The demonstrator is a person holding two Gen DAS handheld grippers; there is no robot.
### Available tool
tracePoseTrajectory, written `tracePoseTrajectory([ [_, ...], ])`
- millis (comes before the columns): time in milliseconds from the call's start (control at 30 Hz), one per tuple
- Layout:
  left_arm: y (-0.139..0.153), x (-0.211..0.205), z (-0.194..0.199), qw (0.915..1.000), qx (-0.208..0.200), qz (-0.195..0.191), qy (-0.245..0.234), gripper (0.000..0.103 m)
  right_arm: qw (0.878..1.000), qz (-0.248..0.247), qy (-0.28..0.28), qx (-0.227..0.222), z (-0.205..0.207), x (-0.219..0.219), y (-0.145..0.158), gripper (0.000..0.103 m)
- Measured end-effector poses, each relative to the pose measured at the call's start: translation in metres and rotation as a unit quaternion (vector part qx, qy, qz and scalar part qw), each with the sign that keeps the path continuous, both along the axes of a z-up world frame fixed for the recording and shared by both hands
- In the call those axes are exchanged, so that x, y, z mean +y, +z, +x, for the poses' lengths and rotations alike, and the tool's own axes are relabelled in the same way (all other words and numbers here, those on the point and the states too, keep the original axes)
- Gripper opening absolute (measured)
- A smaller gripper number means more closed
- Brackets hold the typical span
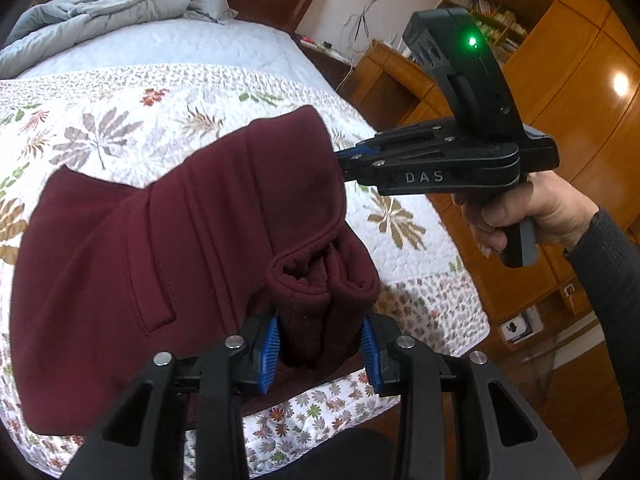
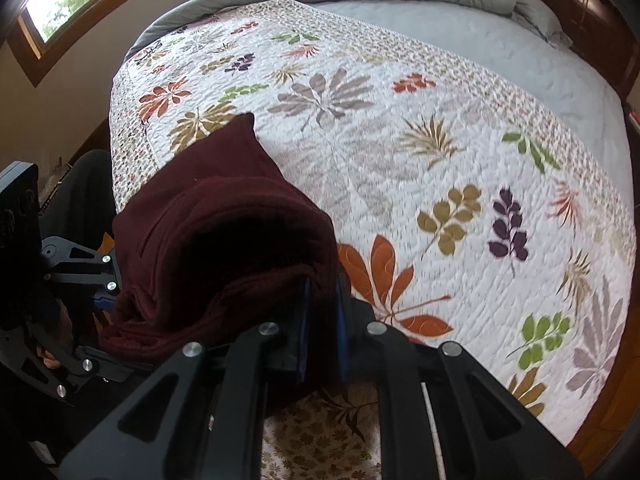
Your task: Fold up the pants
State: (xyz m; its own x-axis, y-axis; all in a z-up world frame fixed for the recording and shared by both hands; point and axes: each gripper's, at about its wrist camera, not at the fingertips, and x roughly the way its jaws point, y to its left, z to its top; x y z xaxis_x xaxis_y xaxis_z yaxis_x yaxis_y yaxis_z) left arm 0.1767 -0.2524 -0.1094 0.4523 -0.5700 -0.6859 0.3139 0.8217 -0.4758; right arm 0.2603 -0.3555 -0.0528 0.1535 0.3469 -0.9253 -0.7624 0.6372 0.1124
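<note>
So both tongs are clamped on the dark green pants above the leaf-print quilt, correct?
Not quite: the pants are maroon, not dark green, as the left wrist view shows. The rest holds: the left tongs and the right tongs are each clamped on bunched fabric above the leaf-print quilt.

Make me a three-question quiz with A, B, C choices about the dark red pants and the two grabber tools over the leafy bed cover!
1. Where are the dark red fleece pants?
A. above the leaf-print quilt
B. on a wooden chair
C. in a drawer

2. What colour are the left gripper pads?
A. yellow
B. blue
C. white

3. What is the right gripper doing?
A. hanging open
B. lying on a pillow
C. pinching the pants

Answers:
1 A: the pants hang over the quilt, both ends gripped.
2 B: ribbed blue pads flank the bunched cloth.
3 C: its jaws are closed on a fold of fabric.
</note>
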Motion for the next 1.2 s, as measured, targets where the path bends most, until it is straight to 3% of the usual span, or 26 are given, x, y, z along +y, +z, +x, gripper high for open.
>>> tracePoseTrajectory([
  [267,-0.016,-0.01,-0.005,0.9997,0.008,0.019,-0.009,0.035,0.998,0.03,-0.042,0.02,-0.008,-0.02,-0.017,0.011],
  [433,-0.019,-0.01,-0.009,0.9997,0.008,0.021,-0.013,0.037,0.993,0.056,-0.095,0.041,-0.014,-0.038,-0.017,0.022],
  [467,-0.019,-0.009,-0.009,0.9997,0.007,0.018,-0.014,0.037,0.99,0.068,-0.116,0.053,-0.014,-0.044,-0.016,0.032],
  [500,-0.019,-0.008,-0.008,0.9998,0.007,0.014,-0.015,0.037,0.982,0.089,-0.151,0.067,-0.016,-0.055,-0.016,0.056],
  [567,-0.019,-0.005,-0.008,0.9998,0.009,0.006,-0.019,0.039,0.967,0.122,-0.206,0.083,-0.02,-0.071,-0.016,0.081],
  [667,-0.019,0.003,-0.009,0.999,0.017,-0.025,-0.032,0.043,0.921,0.206,-0.287,0.164,-0.034,-0.097,-0.028,0.087],
  [700,-0.018,0.007,-0.01,0.9985,0.02,-0.037,-0.035,0.047,0.9,0.243,-0.311,0.187,-0.044,-0.105,-0.034,0.088],
  [767,-0.015,0.015,-0.012,0.9964,0.025,-0.068,-0.043,0.062,0.865,0.311,-0.324,0.223,-0.062,-0.11,-0.042,0.092],
  [833,-0.008,0.024,-0.018,0.994,0.018,-0.095,-0.05,0.083,0.844,0.353,-0.329,0.233,-0.075,-0.109,-0.049,0.092],
  [867,-0.004,0.028,-0.023,0.9939,0.009,-0.097,-0.052,0.086,0.836,0.365,-0.332,0.241,-0.082,-0.106,-0.056,0.093],
  [967,0.001,0.043,-0.032,0.9931,0.008,-0.098,-0.064,0.086,0.823,0.376,-0.337,0.259,-0.088,-0.099,-0.073,0.093],
  [1100,0.006,0.086,-0.041,0.9944,0.002,-0.098,-0.041,0.087,0.825,0.366,-0.337,0.267,-0.086,-0.092,-0.085,0.093],
  [1200,0.01,0.136,-0.037,0.9955,-0.013,-0.094,0.003,0.088,0.825,0.369,-0.327,0.274,-0.082,-0.085,-0.086,0.094],
])
